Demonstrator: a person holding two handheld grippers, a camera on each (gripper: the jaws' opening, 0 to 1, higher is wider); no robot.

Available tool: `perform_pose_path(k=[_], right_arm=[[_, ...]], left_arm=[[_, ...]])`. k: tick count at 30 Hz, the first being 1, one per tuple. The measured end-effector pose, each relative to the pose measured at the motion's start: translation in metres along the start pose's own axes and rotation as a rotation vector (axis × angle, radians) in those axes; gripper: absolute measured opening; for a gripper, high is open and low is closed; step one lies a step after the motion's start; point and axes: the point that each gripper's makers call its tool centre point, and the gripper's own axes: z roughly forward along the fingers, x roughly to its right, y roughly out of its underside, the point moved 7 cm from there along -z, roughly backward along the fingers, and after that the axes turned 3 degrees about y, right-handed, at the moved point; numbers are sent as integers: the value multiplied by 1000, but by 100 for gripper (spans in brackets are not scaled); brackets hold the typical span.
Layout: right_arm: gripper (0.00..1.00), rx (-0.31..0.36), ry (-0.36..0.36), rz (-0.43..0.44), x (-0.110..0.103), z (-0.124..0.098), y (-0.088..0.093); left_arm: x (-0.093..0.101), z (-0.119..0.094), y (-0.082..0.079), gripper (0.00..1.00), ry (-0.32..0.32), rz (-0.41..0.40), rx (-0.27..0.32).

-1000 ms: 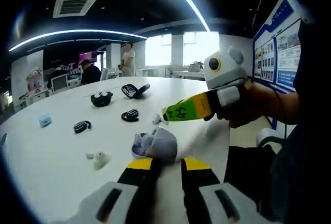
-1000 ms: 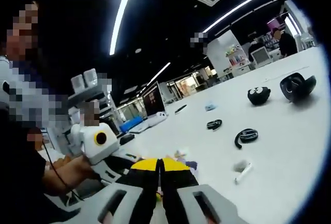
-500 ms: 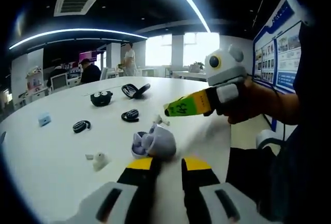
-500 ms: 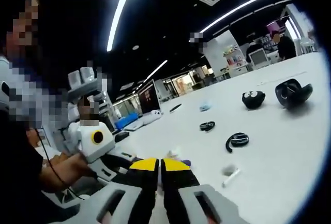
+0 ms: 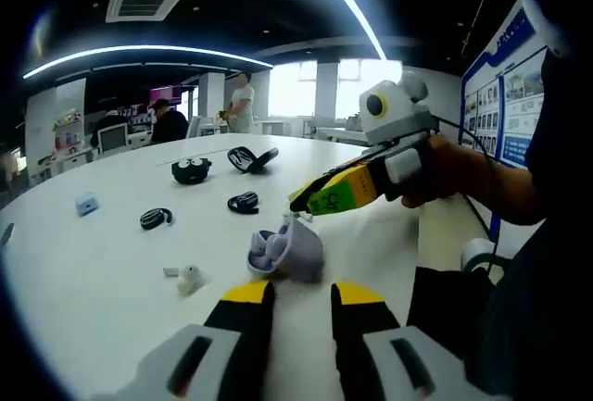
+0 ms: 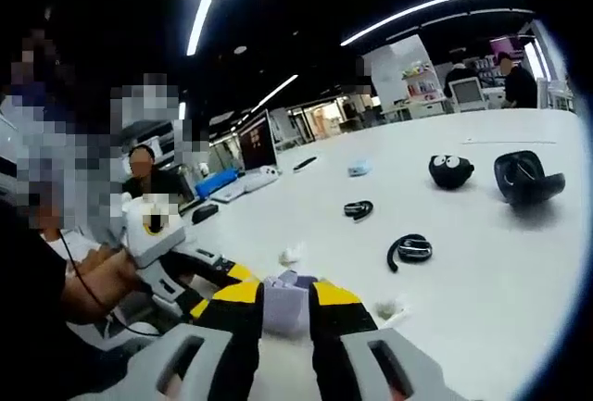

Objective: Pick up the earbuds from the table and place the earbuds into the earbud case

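Observation:
The lavender earbud case (image 5: 283,251) stands open on the white table (image 5: 83,271), just beyond my left gripper (image 5: 302,293), which is open with nothing between its jaws. My right gripper (image 5: 301,205) reaches in from the right, tips just above the case's far side. In the right gripper view, my right gripper (image 6: 284,292) is open and the case (image 6: 283,307) shows between its jaws. One white earbud (image 5: 189,278) lies left of the case. Another white earbud (image 6: 389,308) lies by the right jaw. The left gripper (image 6: 218,279) shows at left.
Two black ear-hook earbuds (image 5: 156,219) (image 5: 244,202), a black case with eyes (image 5: 192,170), an open black case (image 5: 252,158) and a small blue case (image 5: 86,203) lie farther out on the table. The person's hand (image 5: 445,169) holds the right gripper. People stand at the back.
My right gripper's jaws have spread from shut to open, and it has come in over the case. The left gripper has stayed open near the case.

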Motion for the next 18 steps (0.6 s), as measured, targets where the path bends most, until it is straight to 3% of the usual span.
perform_pose_path(k=[6,13,18], right_arm=[[27,-88,-13,-34,2,5,5],[27,-211,-60,-123,2,13,10],[26,-222,-85,-142,0,18,7]], left_arm=[[0,-2,0,31,-9,-19,-4],[1,-2,-1,32,7,-56,4],[2,-1,-3,31,27,-78,13]])
